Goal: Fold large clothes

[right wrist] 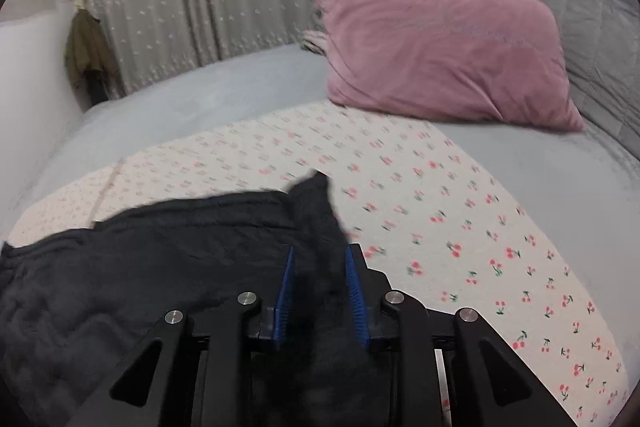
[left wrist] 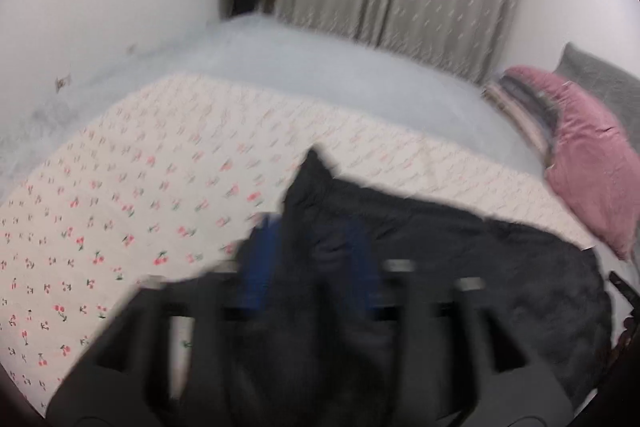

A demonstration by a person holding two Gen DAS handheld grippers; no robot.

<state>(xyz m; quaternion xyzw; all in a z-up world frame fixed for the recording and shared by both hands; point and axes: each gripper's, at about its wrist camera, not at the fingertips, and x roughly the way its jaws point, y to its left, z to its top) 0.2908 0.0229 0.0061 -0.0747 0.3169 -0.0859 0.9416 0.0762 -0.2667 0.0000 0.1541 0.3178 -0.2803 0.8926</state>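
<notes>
Dark garment (right wrist: 160,247) stretched between two tongs above a cherry-print sheet (right wrist: 460,227) on the bed: the right tongs (right wrist: 318,267) grip one bunched corner between narrowly parted blue pads, the left tongs (left wrist: 312,247), blurred, appear to pinch the opposite corner likewise, apparently to keep the cloth taut for a fold. A pink pillow (right wrist: 440,47) lies near the bed's far corner.

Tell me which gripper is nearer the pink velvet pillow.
Right. The right gripper has the pink velvet pillow close ahead; the left gripper sees it far off right.
</notes>
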